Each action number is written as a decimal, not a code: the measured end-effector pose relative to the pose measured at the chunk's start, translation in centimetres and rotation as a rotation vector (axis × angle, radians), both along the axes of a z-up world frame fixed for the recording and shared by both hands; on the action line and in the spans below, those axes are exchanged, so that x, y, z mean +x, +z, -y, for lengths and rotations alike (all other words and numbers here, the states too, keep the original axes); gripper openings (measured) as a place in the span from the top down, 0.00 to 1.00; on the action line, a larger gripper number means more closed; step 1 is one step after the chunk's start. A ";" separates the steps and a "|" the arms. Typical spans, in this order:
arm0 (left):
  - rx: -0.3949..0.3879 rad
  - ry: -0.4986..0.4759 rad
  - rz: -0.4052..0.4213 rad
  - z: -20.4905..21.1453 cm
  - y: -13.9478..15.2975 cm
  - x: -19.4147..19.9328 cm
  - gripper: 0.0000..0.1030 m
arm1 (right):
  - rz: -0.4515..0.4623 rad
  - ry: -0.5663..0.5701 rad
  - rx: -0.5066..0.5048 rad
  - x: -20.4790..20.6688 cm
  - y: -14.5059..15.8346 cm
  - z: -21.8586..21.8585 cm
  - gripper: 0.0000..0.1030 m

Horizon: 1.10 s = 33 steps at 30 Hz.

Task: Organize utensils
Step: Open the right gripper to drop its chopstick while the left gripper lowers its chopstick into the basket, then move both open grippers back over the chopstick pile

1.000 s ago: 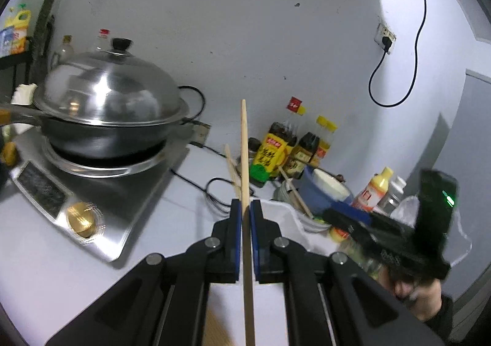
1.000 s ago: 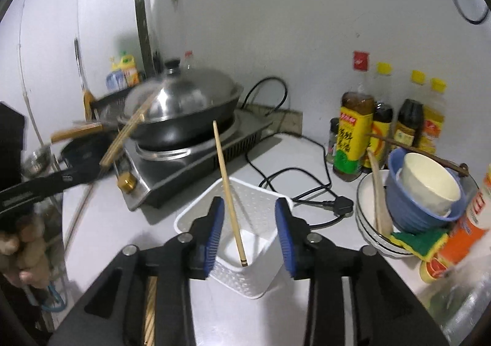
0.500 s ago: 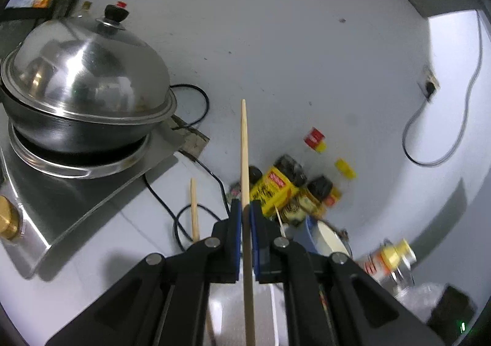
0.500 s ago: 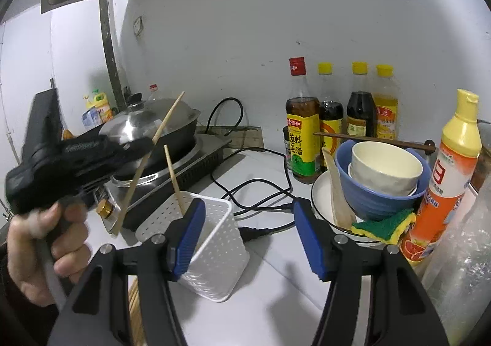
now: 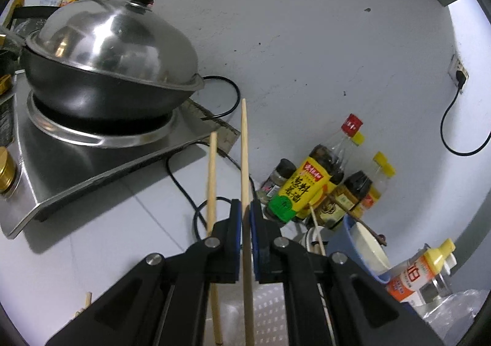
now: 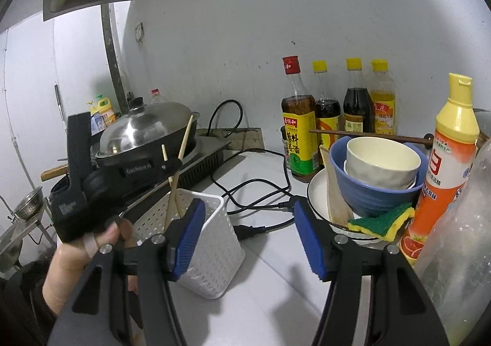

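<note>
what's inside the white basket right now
One chopstick stands in the white basket; a second, clamped in the left gripper, dips into it. The basket's wall hides the bottom.

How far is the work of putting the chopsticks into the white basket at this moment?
Done: one chopstick already stands in the white basket. In hand: the left gripper is shut on a second chopstick above the basket. The right gripper is open and empty. Left: wooden sticks on the counter.
</note>
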<state>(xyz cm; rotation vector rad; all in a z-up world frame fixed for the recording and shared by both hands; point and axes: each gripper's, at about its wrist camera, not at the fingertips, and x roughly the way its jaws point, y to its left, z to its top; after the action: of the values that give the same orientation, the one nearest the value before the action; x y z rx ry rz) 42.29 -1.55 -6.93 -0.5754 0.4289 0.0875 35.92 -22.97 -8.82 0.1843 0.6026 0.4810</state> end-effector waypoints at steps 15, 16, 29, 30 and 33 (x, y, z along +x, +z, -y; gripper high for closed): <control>-0.003 -0.117 -0.101 0.7 -0.8 -1.6 0.67 | -0.023 -0.008 -0.038 0.0 -0.2 -0.9 0.43; 0.001 -0.128 -0.102 0.7 -0.7 -2.0 0.65 | -0.030 -0.011 -0.045 0.1 -0.3 -1.0 0.43; 0.117 -0.190 -0.058 -1.6 1.6 -9.1 0.58 | -0.050 -0.026 -0.117 -2.1 1.0 -3.2 0.43; 0.128 -0.191 -0.057 -1.8 1.7 -9.6 0.58 | -0.051 -0.026 -0.120 -2.4 1.1 -3.4 0.43; 0.130 -0.200 -0.057 -2.7 1.8 -11.0 0.58 | -0.048 -0.023 -0.129 -3.3 1.7 -4.1 0.43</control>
<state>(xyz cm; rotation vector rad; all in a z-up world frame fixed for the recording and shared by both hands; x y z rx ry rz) 31.26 1.14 -5.09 -0.4006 0.5301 -0.0598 32.66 -18.88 -7.10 0.0800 0.6759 0.4144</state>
